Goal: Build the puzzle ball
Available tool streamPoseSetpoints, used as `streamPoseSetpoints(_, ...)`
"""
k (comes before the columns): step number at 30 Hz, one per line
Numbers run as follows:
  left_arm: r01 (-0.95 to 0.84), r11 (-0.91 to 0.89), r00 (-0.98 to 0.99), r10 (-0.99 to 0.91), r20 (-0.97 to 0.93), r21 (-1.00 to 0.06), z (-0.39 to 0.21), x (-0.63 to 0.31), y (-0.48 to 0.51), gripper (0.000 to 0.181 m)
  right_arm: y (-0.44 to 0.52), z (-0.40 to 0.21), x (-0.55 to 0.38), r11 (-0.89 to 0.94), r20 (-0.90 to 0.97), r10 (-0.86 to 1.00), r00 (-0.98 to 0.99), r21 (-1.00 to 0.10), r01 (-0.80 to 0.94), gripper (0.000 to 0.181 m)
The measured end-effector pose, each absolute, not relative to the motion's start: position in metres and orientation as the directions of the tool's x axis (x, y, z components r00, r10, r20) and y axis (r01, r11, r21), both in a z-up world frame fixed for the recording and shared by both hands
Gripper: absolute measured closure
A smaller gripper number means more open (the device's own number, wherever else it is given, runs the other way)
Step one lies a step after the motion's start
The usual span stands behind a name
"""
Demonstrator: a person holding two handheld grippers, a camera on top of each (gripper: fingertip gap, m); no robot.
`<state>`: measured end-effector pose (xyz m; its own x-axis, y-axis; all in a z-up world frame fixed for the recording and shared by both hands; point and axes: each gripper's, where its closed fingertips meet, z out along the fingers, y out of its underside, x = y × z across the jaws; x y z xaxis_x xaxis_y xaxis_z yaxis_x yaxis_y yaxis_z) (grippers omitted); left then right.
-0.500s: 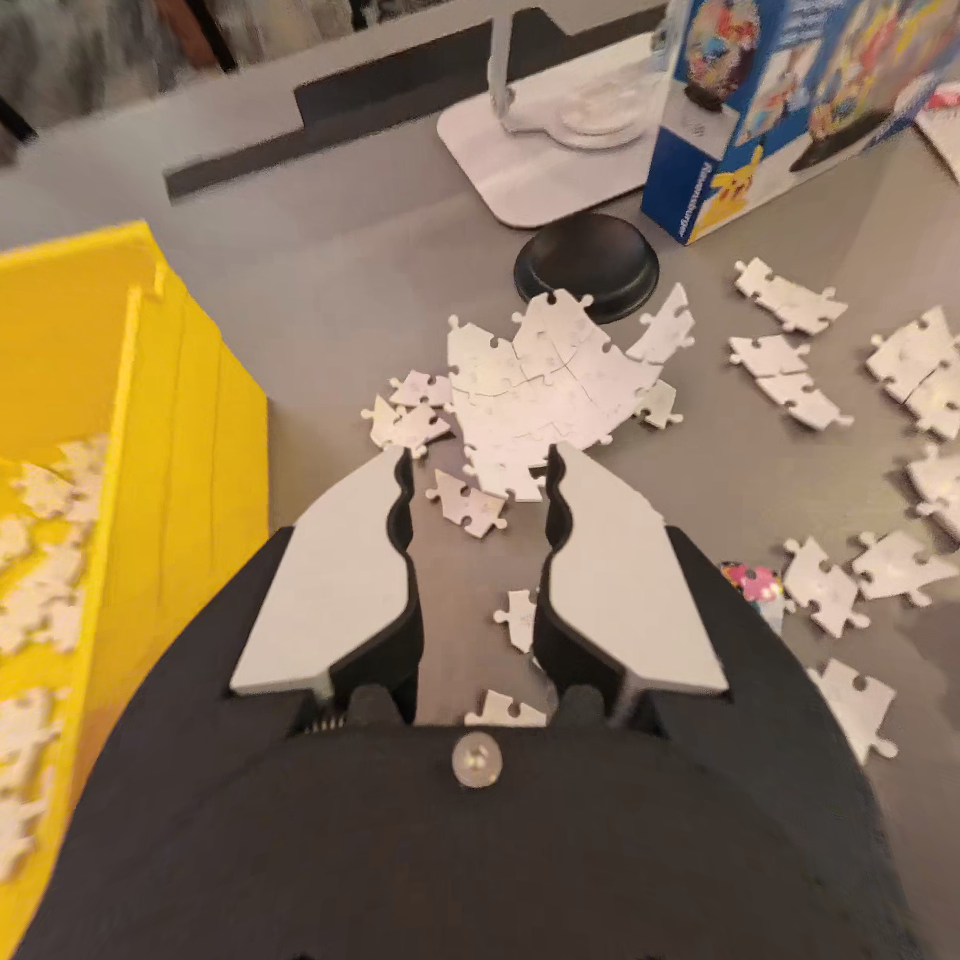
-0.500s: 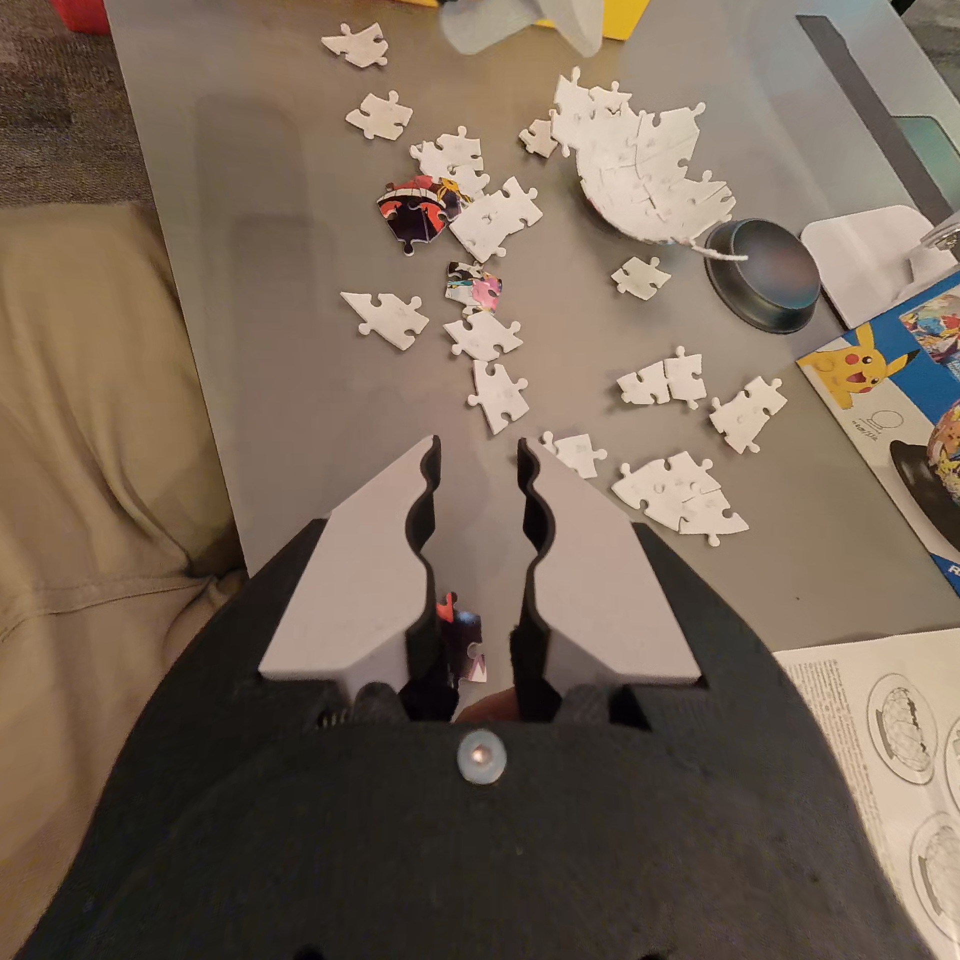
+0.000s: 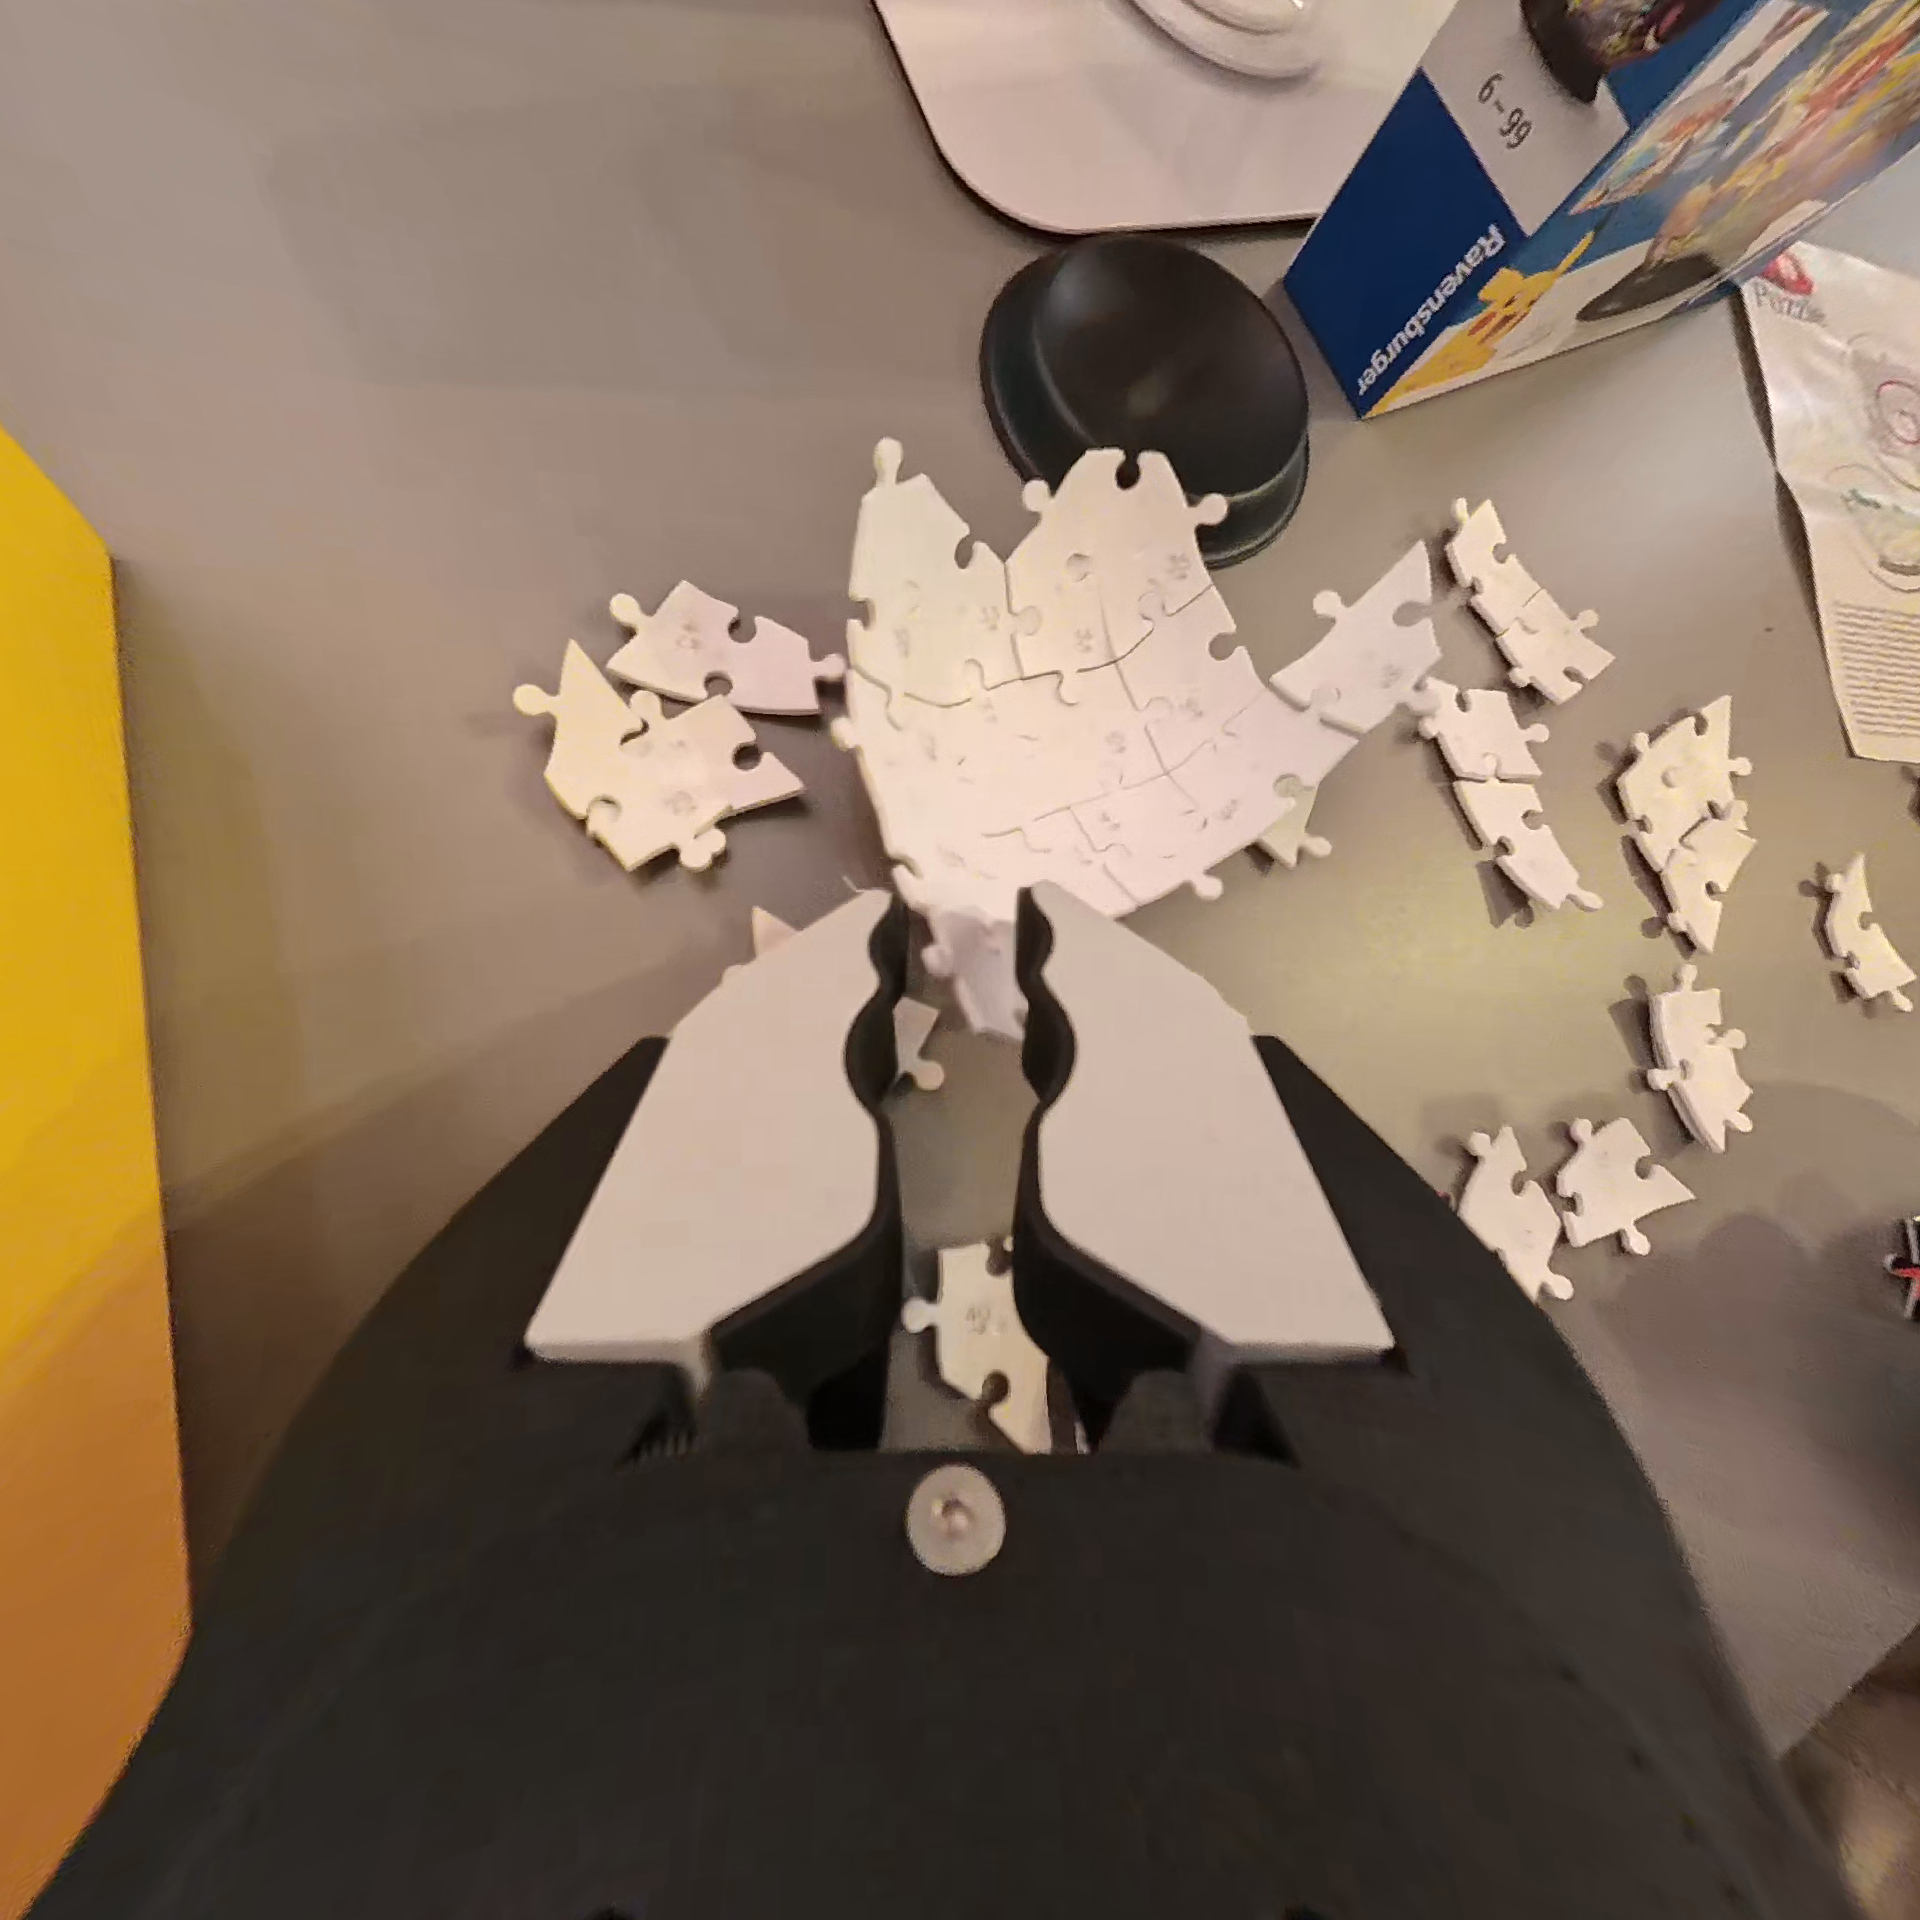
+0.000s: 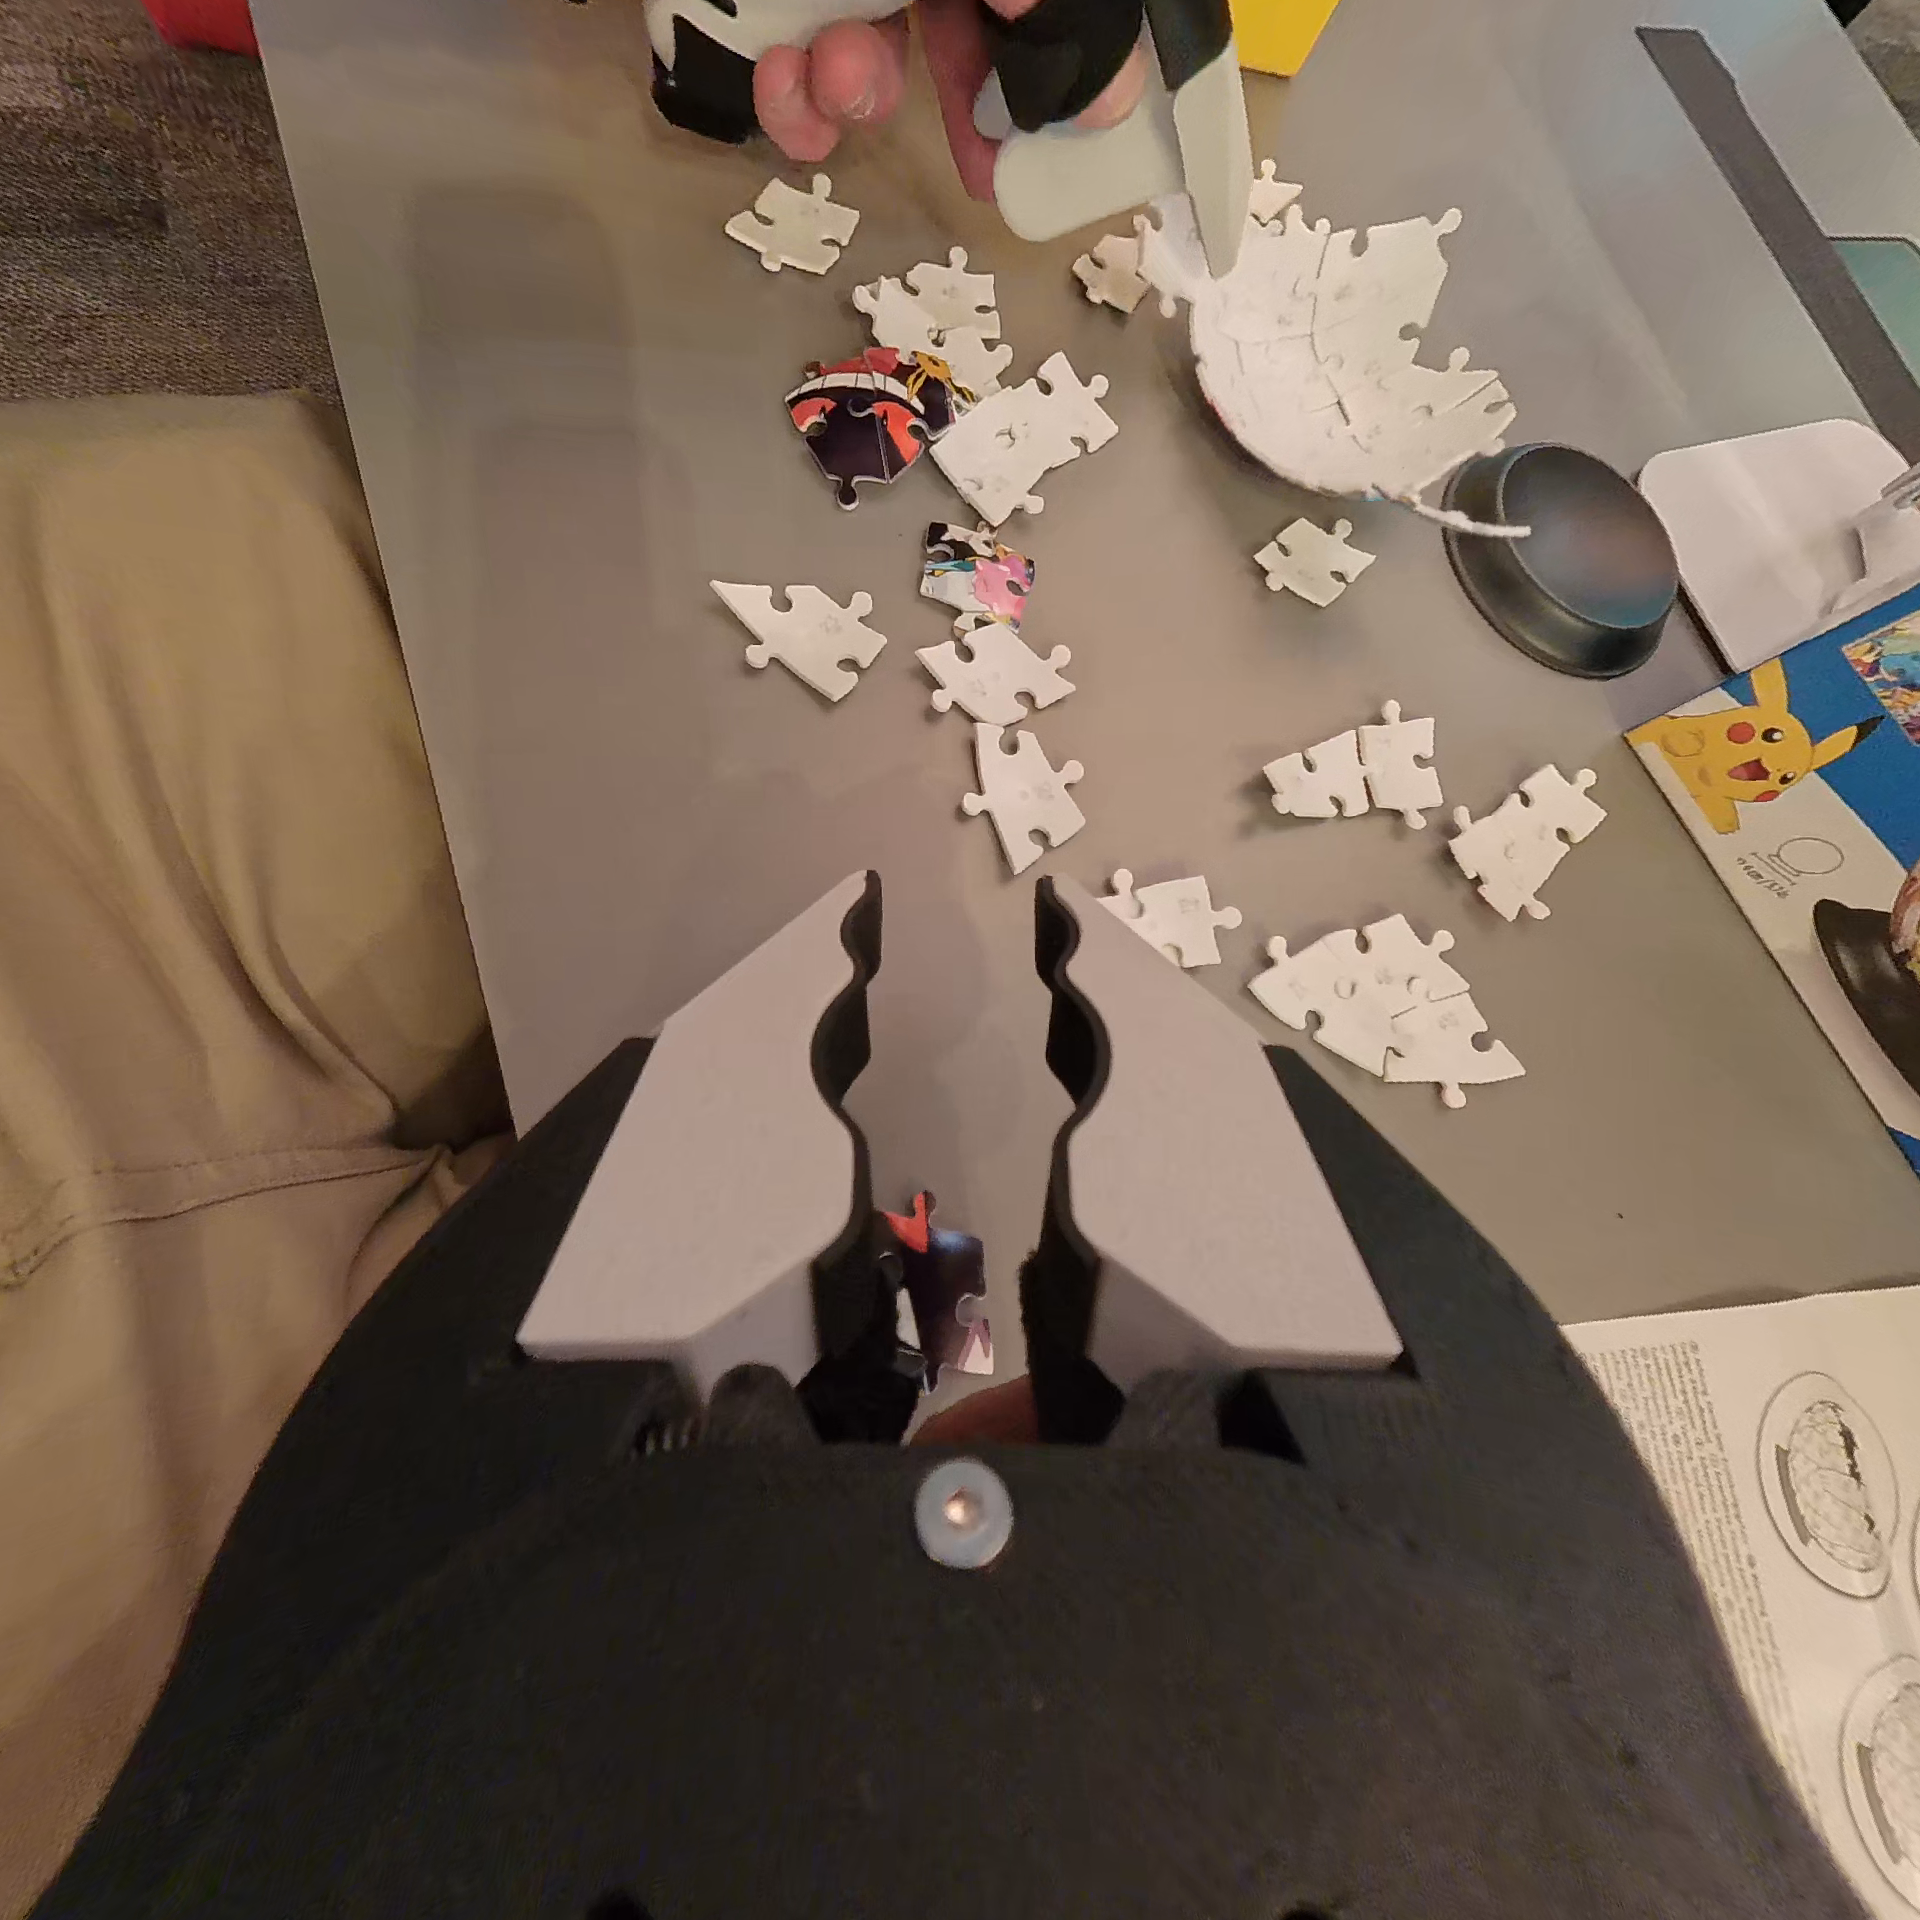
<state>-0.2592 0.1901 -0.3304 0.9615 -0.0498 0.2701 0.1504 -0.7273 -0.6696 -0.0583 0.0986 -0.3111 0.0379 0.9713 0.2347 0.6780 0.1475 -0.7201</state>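
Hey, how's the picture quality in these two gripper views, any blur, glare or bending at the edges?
Left wrist view: warm indoor light, the half-built ball slightly soft, the yellow bin bowed by the wide lens. Right wrist view: sharper, a pale sheen on the grey table, the left gripper blurred near the top edge.

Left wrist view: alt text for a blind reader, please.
The left gripper, jaws apart, straddles the near edge of a curved white puzzle shell on a grey table. Loose white pieces surround it; a black stand sits behind.
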Motion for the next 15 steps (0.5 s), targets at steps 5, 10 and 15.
streamPoseSetpoints(5, 0.148, -0.718, 0.961, -0.056, 0.27, -0.68, -0.33, -0.258, 0.193, 0.173, 0.097, -0.312, -0.059, 0.152, 0.236, 0.971, 0.031, -0.717, 0.68, 0.153)
streamPoseSetpoints(10, 0.15, -0.667, 0.957, -0.087, 0.276, -0.73, -0.317, -0.255, 0.197, 0.179, 0.097, -0.311, -0.058, 0.153, 0.236, 0.971, 0.03, -0.718, 0.679, 0.153)
streamPoseSetpoints(15, 0.11, -0.629, 0.959, -0.137, 0.248, -0.77, -0.308, -0.249, 0.199, 0.179, 0.099, -0.309, -0.058, 0.145, 0.232, 0.972, 0.041, -0.725, 0.673, 0.153)
